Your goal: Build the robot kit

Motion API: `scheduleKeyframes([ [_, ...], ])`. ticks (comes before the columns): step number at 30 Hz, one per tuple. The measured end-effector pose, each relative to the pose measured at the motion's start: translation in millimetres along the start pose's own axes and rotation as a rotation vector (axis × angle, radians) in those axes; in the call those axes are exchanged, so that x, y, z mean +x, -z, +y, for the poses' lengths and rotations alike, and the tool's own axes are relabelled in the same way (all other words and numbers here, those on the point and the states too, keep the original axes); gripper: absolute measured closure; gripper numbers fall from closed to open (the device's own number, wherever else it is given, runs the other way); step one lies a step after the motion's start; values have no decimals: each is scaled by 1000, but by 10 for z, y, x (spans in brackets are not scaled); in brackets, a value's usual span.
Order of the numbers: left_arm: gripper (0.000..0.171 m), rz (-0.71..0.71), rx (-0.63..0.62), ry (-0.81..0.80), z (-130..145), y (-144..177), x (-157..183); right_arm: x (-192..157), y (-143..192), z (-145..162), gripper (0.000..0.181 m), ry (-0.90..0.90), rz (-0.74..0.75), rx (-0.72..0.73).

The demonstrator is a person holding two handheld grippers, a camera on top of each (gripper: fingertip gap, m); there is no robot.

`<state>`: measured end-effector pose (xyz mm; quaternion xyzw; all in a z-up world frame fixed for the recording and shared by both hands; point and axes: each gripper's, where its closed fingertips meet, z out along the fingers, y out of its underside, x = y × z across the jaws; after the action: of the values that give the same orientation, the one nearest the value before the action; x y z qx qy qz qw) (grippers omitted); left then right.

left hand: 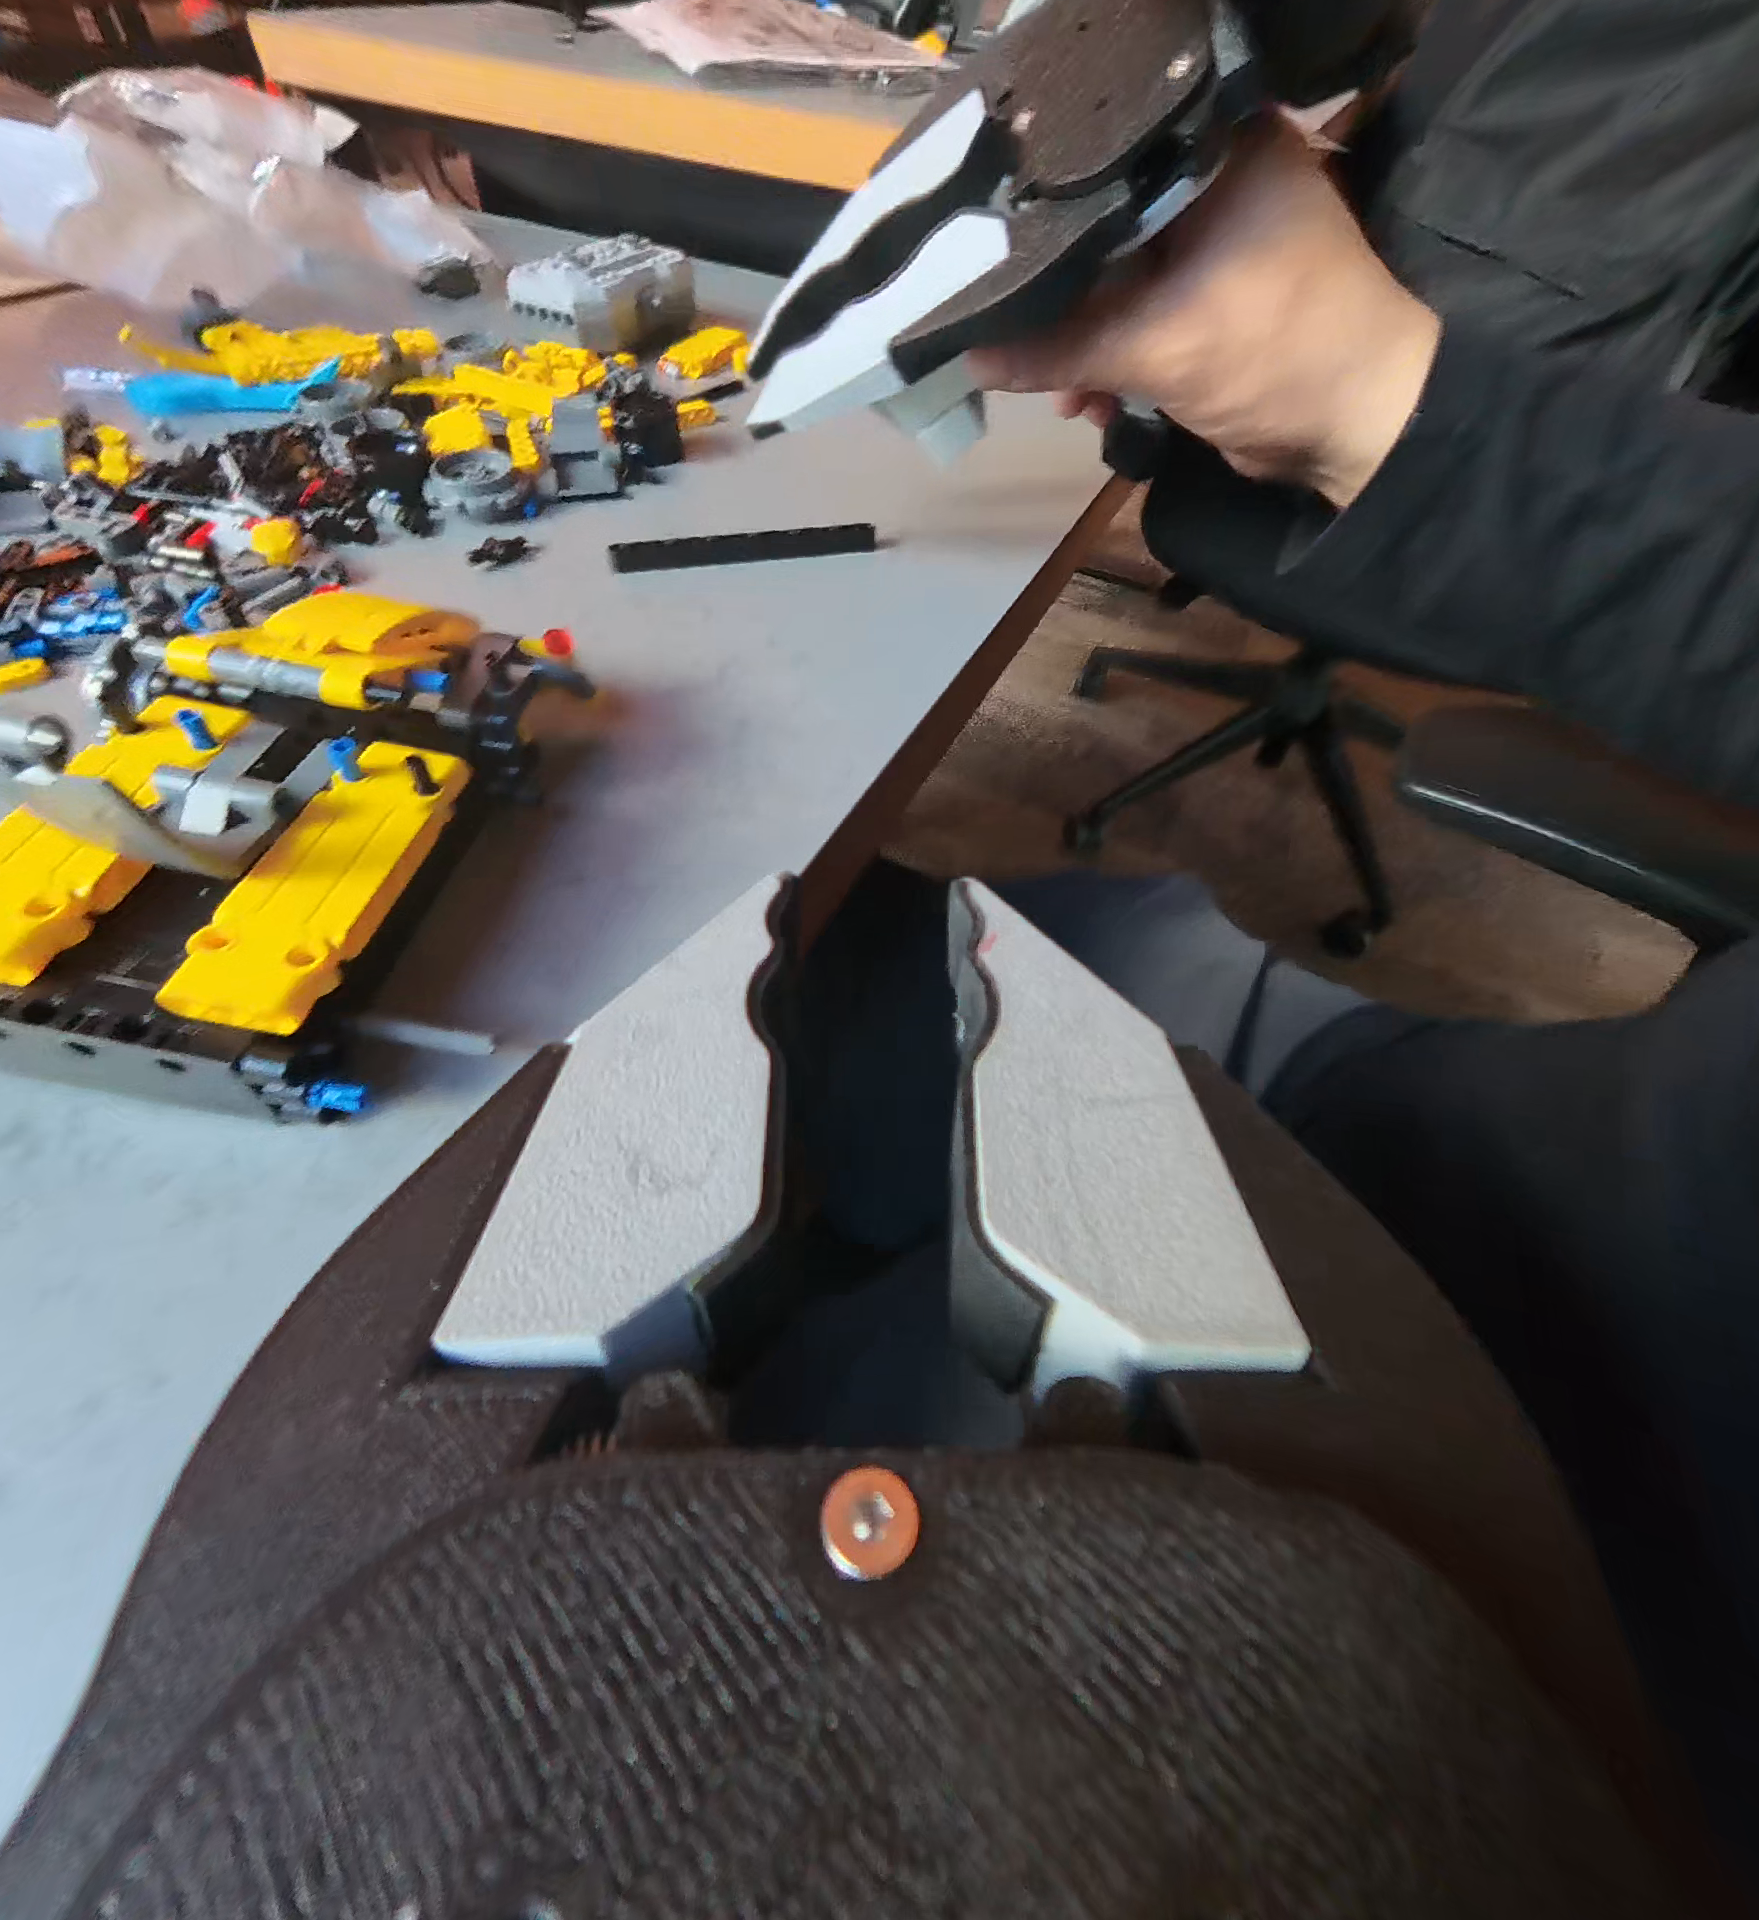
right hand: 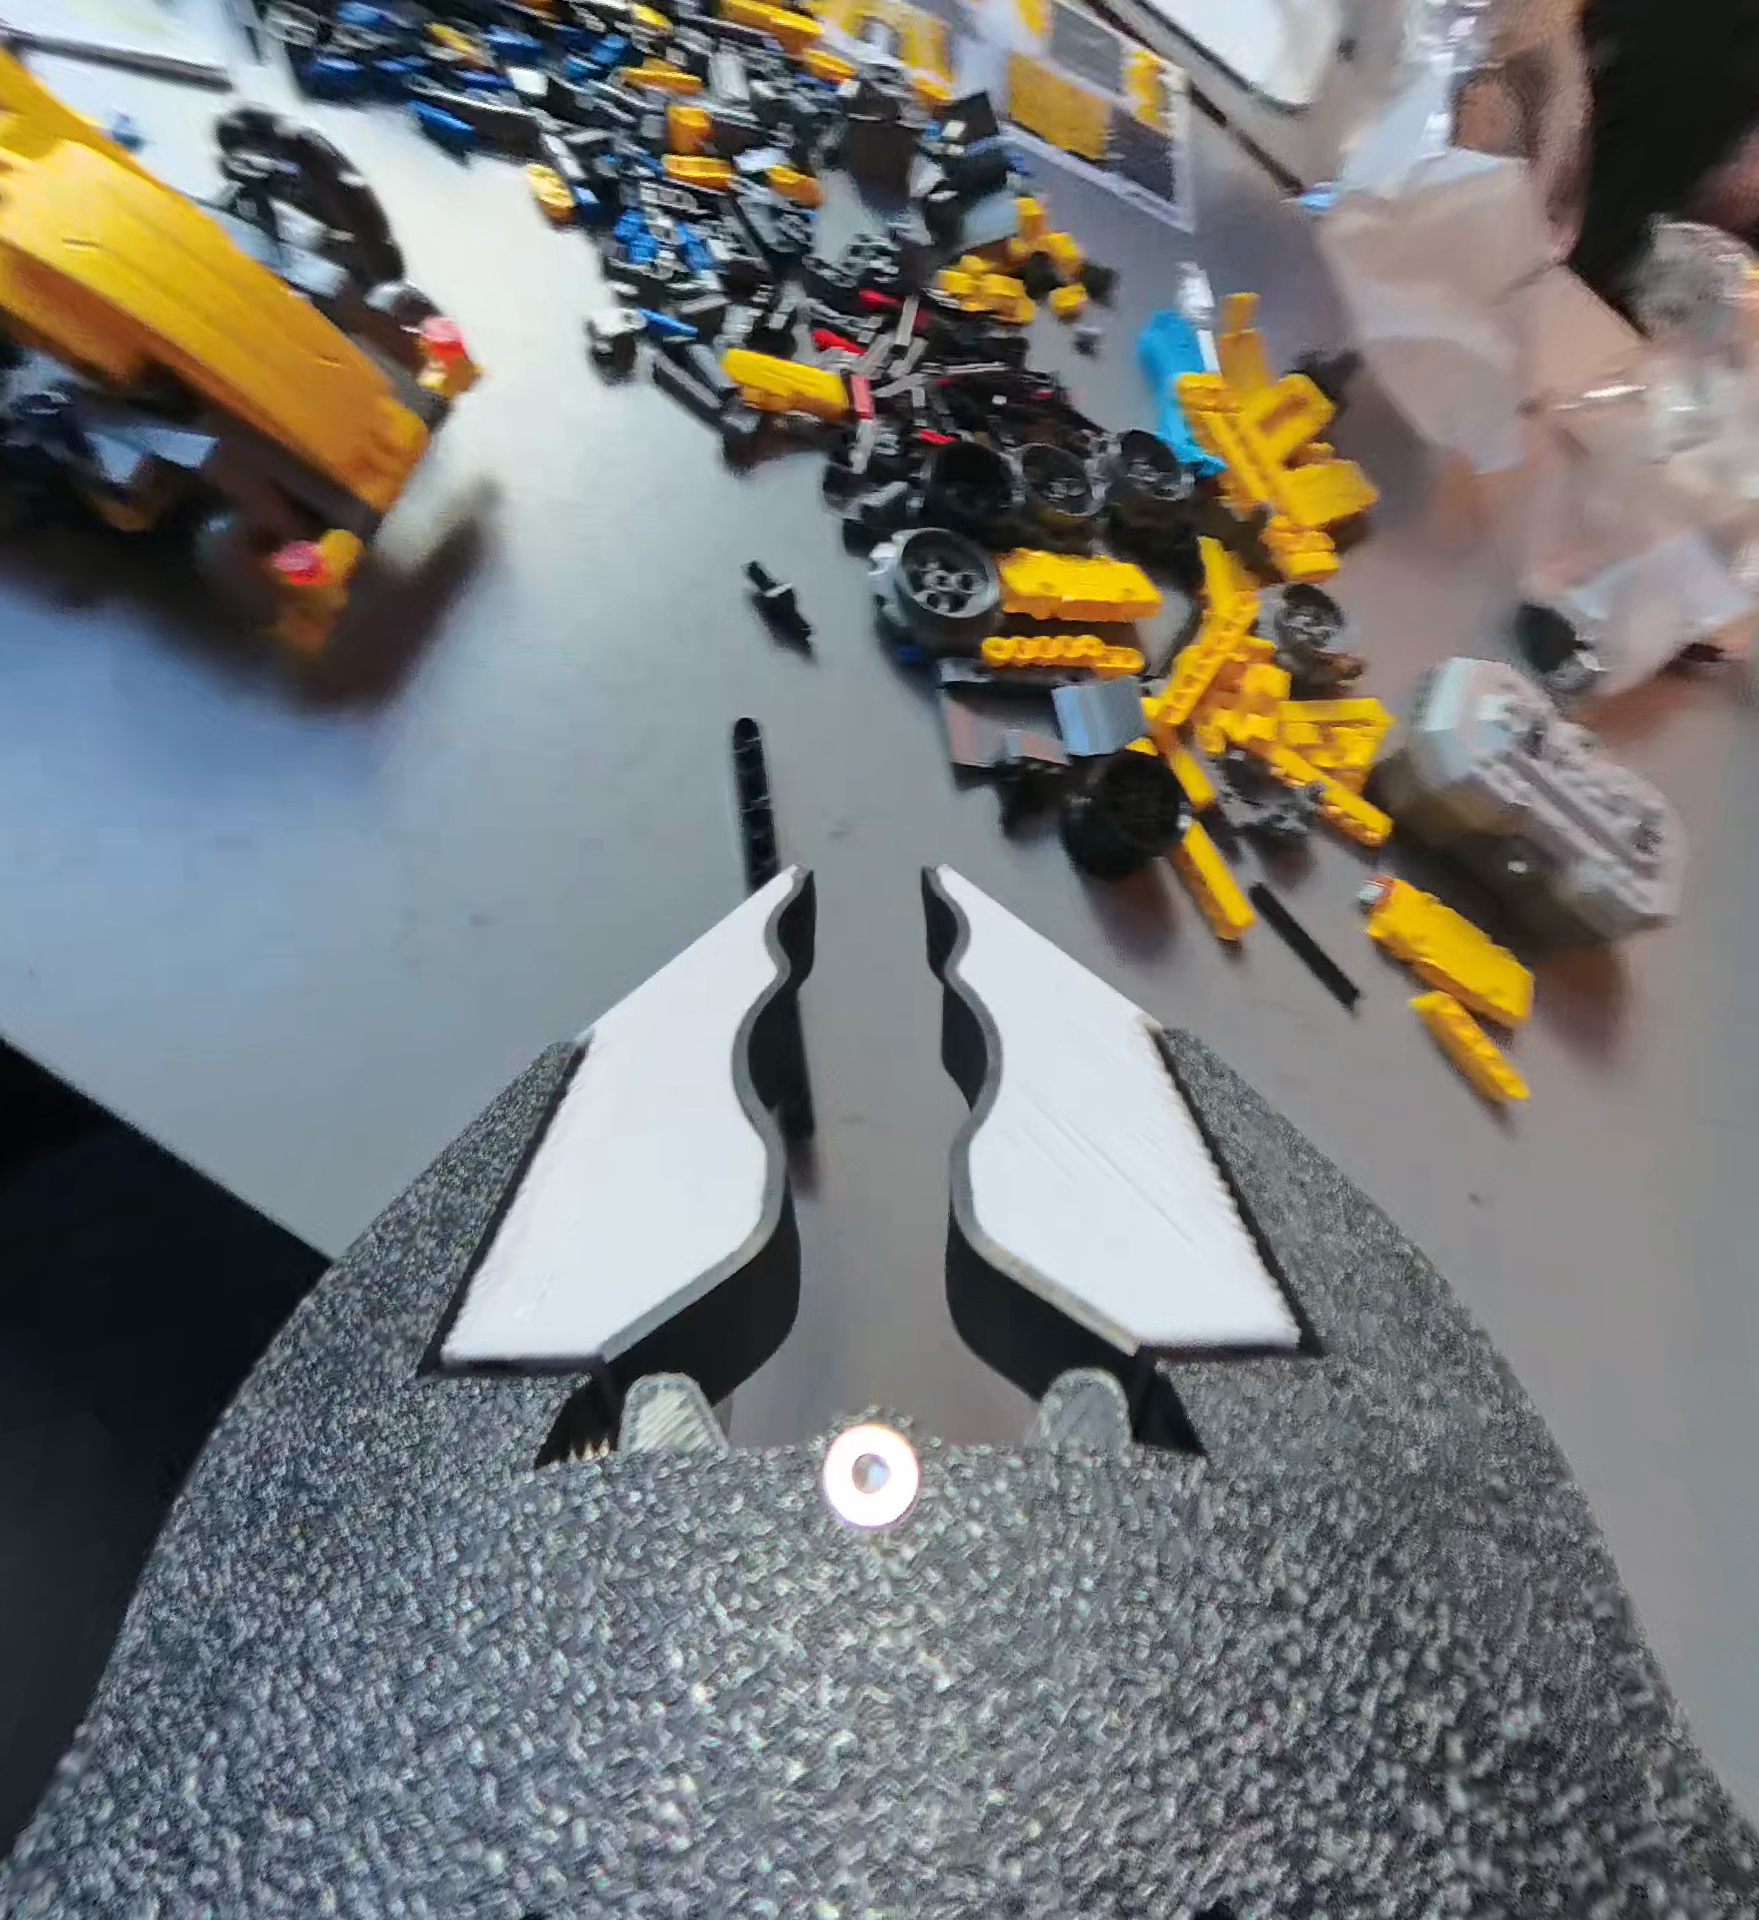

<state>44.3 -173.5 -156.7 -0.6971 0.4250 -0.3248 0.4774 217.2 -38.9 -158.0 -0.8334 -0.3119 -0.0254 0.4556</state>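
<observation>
My left gripper is open and empty, its tips over the table's right edge with a person's dark-clothed legs beyond. My right gripper is open and empty, low over the grey table. A long black beam lies just ahead of its left finger and runs under it. The right gripper also shows in the left wrist view, held by a hand above the black beam. A partly built yellow and black model stands to the left; it also shows in the right wrist view.
A pile of loose yellow, black, blue and grey bricks with several dark wheels covers the table's far side. A grey box-shaped part and clear plastic bags lie at the right. An office chair base stands on the floor.
</observation>
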Motion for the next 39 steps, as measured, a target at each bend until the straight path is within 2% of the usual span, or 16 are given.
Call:
scheduleKeyframes([
  [6,148,-22,-9,-20,6,-72,22,80,-1,-26,160,-16,51,-7],
  [20,150,-113,-6,-12,-140,-104,-224,89,-25,90,158,-66,-34,4],
  [22,150,-124,2,-15,-185,-86,-261,103,16,83,157,-92,-82,23],
  [25,151,-143,10,-32,-219,-28,-350,-39,95,104,154,-90,-258,39],
  [30,148,-125,6,5,-146,72,-417,-129,94,249,150,-128,-379,28],
  [37,145,-25,36,-16,-82,32,-132,-265,-84,409,150,-64,-416,-73],
  [39,146,20,50,-24,-78,14,5,-339,-89,387,164,-78,-472,-70],
])
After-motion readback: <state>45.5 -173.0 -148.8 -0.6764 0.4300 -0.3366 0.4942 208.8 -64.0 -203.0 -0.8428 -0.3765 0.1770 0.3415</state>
